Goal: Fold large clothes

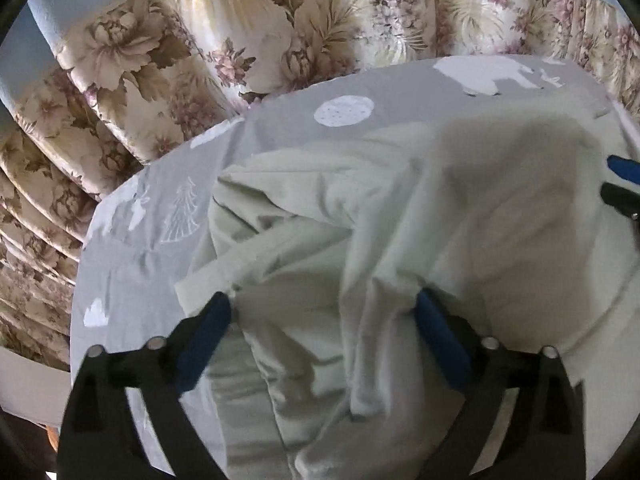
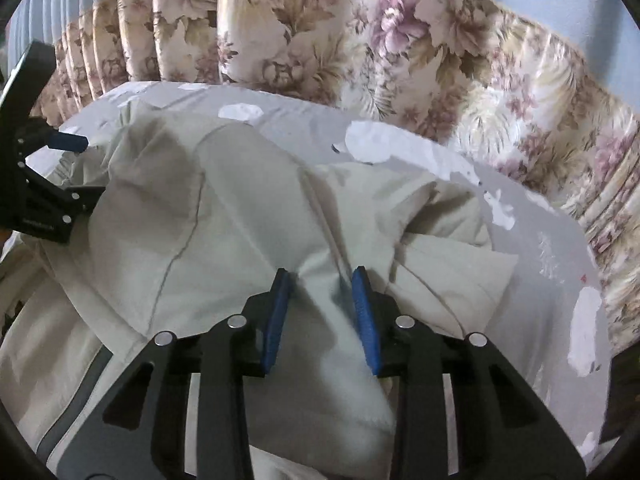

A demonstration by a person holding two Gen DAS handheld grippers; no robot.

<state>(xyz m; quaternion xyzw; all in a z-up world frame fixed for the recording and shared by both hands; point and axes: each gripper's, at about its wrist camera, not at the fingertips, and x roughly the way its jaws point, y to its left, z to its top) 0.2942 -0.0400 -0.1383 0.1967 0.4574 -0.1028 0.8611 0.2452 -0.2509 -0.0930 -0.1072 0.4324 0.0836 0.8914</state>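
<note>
The left hand-held gripper (image 1: 324, 308) points steeply down with its jaws spread wide. The right hand-held gripper (image 2: 322, 280) points down too, its jaws half apart.

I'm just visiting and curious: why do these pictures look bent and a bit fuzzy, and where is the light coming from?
Both views are fisheye, so the curtain bows and the corners go black. Left wrist view: the pale garment is softly blurred, with a dark shadow patch on its right. Right wrist view: daylight glows through the curtain; the bedsheet prints are washed out.
</note>
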